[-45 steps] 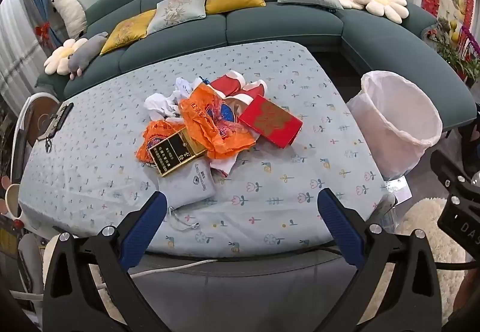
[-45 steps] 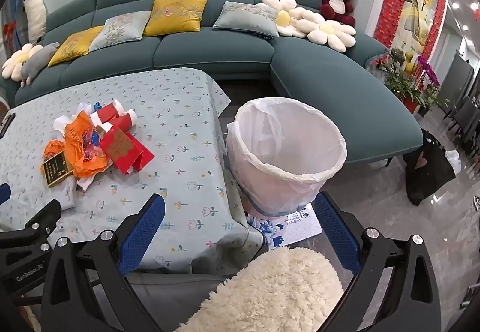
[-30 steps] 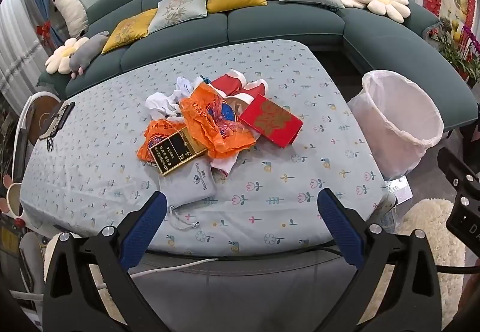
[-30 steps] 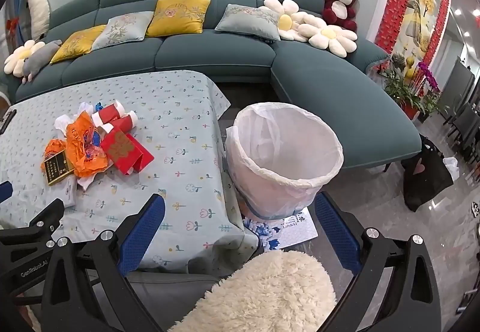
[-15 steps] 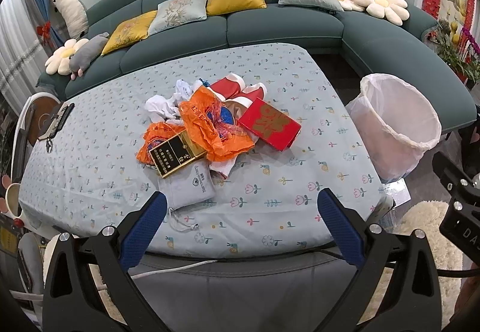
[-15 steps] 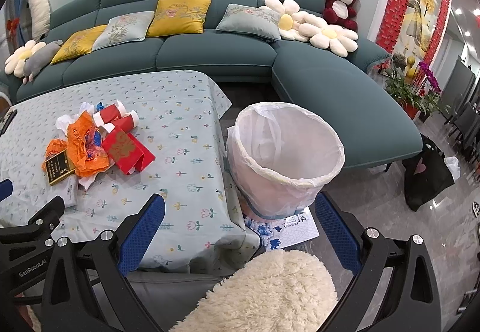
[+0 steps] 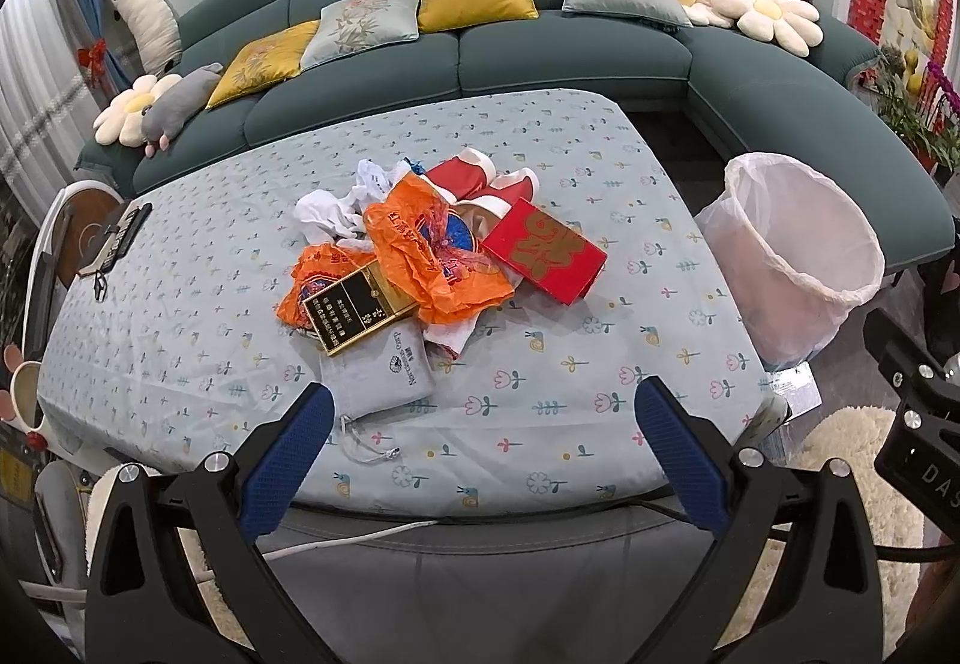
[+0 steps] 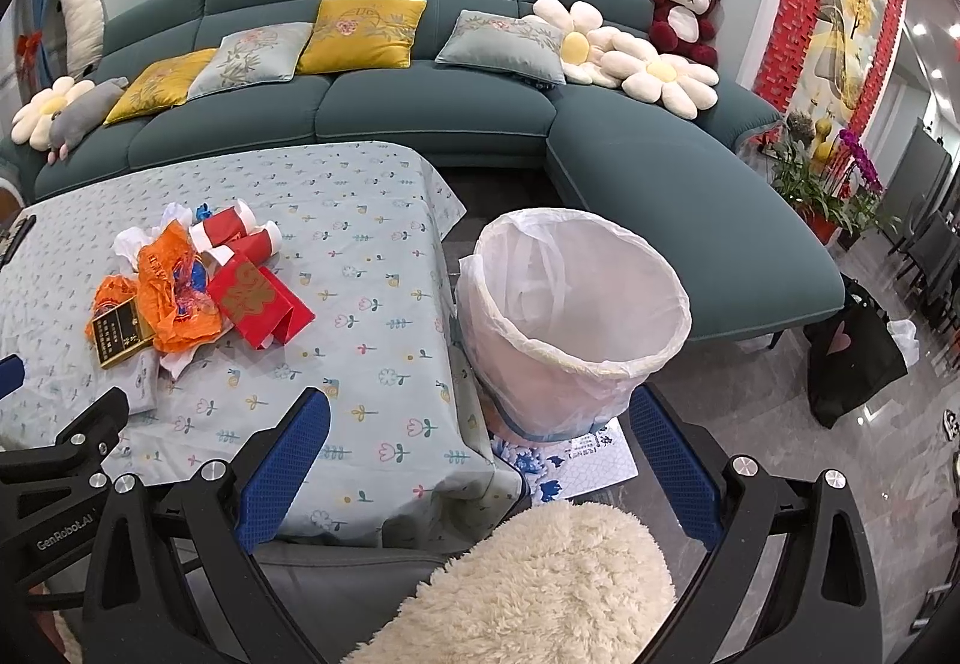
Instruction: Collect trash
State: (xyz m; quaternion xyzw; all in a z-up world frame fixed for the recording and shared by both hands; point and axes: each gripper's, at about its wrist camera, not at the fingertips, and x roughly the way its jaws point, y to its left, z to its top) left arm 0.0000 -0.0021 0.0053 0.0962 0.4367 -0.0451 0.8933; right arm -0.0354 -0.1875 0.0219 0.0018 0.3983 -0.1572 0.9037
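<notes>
Trash, a loose heap of crumpled orange plastic wrappers [image 7: 432, 256], a flat red box with gold print [image 7: 543, 250], a black-and-gold rectangular carton [image 7: 357, 311], white crumpled tissue [image 7: 327, 213], red paper cups [image 7: 474, 184] and a pale grey drawstring pouch [image 7: 384, 373], lies in the middle of the worktop with the floral light-blue cloth [image 7: 180, 316]. In the left wrist view the left tool [image 7: 480, 433] hangs above the worktop's near edge with its blue-padded fingers spread wide and nothing between them. The pouch lies nearest to it, so it is probably the sensible first pick: the fingers should straddle its short width and pinch the cloth body, not the thin cord trailing toward the edge. The stiff carton partly overlaps the pouch and may slide when the pouch is drawn out.

In the right wrist view the right tool [image 8: 480, 460] is likewise spread and empty, held over a cream fluffy rug [image 8: 528, 586] off the worktop's corner. The round bin lined with a white translucent plastic bag [image 8: 576, 298] stands on the floor just beside that corner, well apart from the heap. Inside it only the folds of the liner show; no trash appears to be in it yet. The liner rim is slack, so items should be released well inside the mouth.
</notes>
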